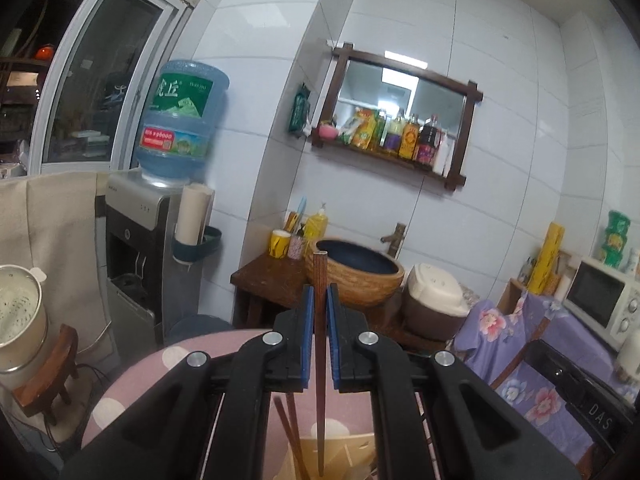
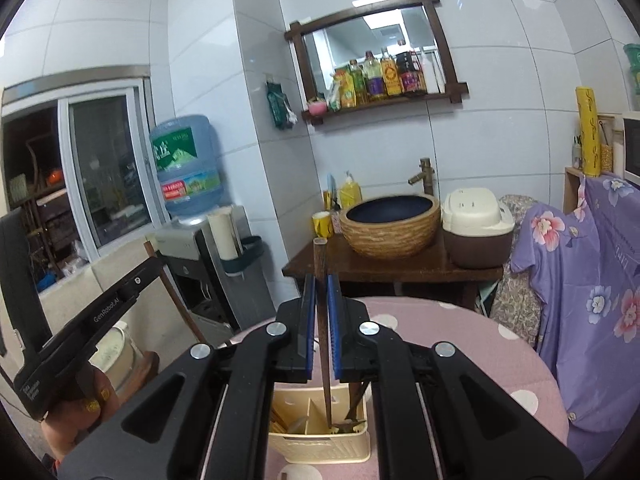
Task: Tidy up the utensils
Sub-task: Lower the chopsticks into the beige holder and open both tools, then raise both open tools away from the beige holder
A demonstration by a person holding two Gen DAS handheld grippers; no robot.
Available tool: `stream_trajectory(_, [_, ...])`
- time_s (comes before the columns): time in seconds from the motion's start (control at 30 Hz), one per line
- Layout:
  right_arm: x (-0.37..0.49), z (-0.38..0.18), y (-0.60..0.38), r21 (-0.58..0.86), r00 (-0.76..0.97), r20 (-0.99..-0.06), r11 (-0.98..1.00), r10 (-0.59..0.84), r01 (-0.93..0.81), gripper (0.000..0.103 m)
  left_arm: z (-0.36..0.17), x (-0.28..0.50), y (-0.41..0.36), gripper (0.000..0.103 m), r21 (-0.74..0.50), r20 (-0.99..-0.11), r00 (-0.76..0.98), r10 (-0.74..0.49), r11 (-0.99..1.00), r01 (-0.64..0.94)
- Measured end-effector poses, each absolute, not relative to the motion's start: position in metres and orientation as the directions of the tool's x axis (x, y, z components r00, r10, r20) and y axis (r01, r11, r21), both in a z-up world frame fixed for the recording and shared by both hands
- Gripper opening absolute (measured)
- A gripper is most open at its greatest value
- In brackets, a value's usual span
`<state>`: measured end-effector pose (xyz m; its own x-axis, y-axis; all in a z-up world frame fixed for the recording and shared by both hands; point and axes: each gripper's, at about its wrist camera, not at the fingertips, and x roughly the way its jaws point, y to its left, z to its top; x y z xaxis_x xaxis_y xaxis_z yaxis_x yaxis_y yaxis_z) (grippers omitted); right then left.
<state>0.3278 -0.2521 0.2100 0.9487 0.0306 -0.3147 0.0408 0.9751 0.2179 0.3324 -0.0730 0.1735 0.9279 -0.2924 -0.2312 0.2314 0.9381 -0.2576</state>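
Observation:
My left gripper (image 1: 319,300) is shut on a dark wooden chopstick (image 1: 319,380) held upright, its tip down inside the cream utensil holder (image 1: 352,456). Other chopsticks (image 1: 290,428) lean in that holder. My right gripper (image 2: 320,292) is shut on another dark wooden chopstick (image 2: 324,360), also upright, its lower end in the right compartment of the cream utensil holder (image 2: 320,446), beside other utensils (image 2: 354,404). The left gripper's body (image 2: 92,320) shows at the left of the right wrist view.
The holder stands on a round table with a pink polka-dot cloth (image 2: 460,344). Behind are a wooden stand with a basin (image 2: 390,226), a rice cooker (image 2: 476,232), a water dispenser (image 2: 192,240) and a purple floral cloth (image 2: 592,280).

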Motion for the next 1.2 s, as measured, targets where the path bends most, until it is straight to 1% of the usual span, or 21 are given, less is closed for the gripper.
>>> stream_trajectory(0.1, [0.335, 0.189, -0.251, 0.219, 0.935, -0.352, 0.975, 0.035, 0.046, 0.007, 0.151, 0.338, -0.075, 0.008, -0.264, -0.277, 0.914, -0.297, 0.938, 0.225])
stream_trajectory(0.27, [0.337, 0.163, -0.250, 0.217, 0.923, -0.384, 0.975, 0.039, 0.049, 0.007, 0.121, 0.336, -0.077, 0.008, -0.243, -0.311, 0.905, -0.289, 0.945, 0.218])
stream_trajectory(0.37, [0.338, 0.152, -0.250, 0.211, 0.916, -0.398, 0.976, 0.040, 0.049, 0.007, 0.116, 0.330, -0.077, 0.008, -0.218, -0.297, 0.916, -0.270, 0.953, 0.210])
stream_trajectory(0.5, [0.339, 0.141, -0.252, 0.224, 0.908, -0.416, 0.973, 0.043, 0.057, 0.007, 0.112, 0.332, -0.078, 0.006, -0.208, -0.317, 0.907, -0.278, 0.953, 0.220])
stream_trajectory(0.7, [0.338, 0.131, -0.253, 0.225, 0.906, -0.420, 0.973, 0.044, 0.057, 0.006, 0.104, 0.332, -0.075, 0.006, -0.204, -0.334, 0.901, -0.276, 0.955, 0.217])
stream_trajectory(0.83, [0.333, 0.127, -0.253, 0.214, 0.914, -0.403, 0.975, 0.037, 0.055, 0.006, 0.101, 0.322, -0.073, 0.006, -0.205, -0.323, 0.901, -0.288, 0.951, 0.230])
stream_trajectory(0.9, [0.327, 0.125, -0.250, 0.191, 0.917, -0.397, 0.980, 0.032, 0.049, 0.006, 0.098, 0.315, -0.070, 0.013, -0.204, -0.323, 0.900, -0.293, 0.950, 0.236])
stream_trajectory(0.93, [0.323, 0.124, -0.248, 0.177, 0.920, -0.392, 0.983, 0.025, 0.048, 0.007, 0.096, 0.311, -0.067, 0.028, -0.205, -0.325, 0.899, -0.293, 0.950, 0.235])
stream_trajectory(0.97, [0.319, 0.124, -0.246, 0.161, 0.924, -0.383, 0.986, 0.016, 0.050, 0.009, 0.095, 0.308, -0.065, 0.046, -0.207, -0.324, 0.900, -0.292, 0.950, 0.234])
stream_trajectory(1.0, [0.311, 0.123, -0.244, 0.141, 0.930, -0.368, 0.989, 0.003, 0.053, 0.018, 0.094, 0.302, -0.062, 0.053, -0.210, -0.317, 0.902, -0.293, 0.949, 0.235])
stream_trajectory(1.03, [0.304, 0.123, -0.243, 0.131, 0.935, -0.354, 0.990, -0.004, 0.054, 0.036, 0.092, 0.295, -0.059, 0.057, -0.211, -0.308, 0.905, -0.294, 0.948, 0.236])
stream_trajectory(1.07, [0.296, 0.123, -0.243, 0.127, 0.942, -0.337, 0.990, -0.008, 0.054, 0.047, 0.090, 0.289, -0.057, 0.060, -0.206, -0.305, 0.906, -0.292, 0.950, 0.236])
stream_trajectory(1.1, [0.287, 0.122, -0.242, 0.122, 0.949, -0.314, 0.991, -0.015, 0.056, 0.063, 0.089, 0.284, -0.055, 0.063, -0.198, -0.308, 0.906, -0.292, 0.951, 0.239])
stream_trajectory(1.17, [0.270, 0.120, -0.241, 0.104, 0.956, -0.292, 0.992, -0.033, 0.066, 0.064, 0.085, 0.276, -0.053, 0.077, -0.191, -0.315, 0.902, -0.295, 0.951, 0.244])
stream_trajectory(1.2, [0.265, 0.119, -0.240, 0.097, 0.955, -0.295, 0.993, -0.039, 0.071, 0.069, 0.081, 0.270, -0.051, 0.079, -0.191, -0.318, 0.899, -0.302, 0.949, 0.252])
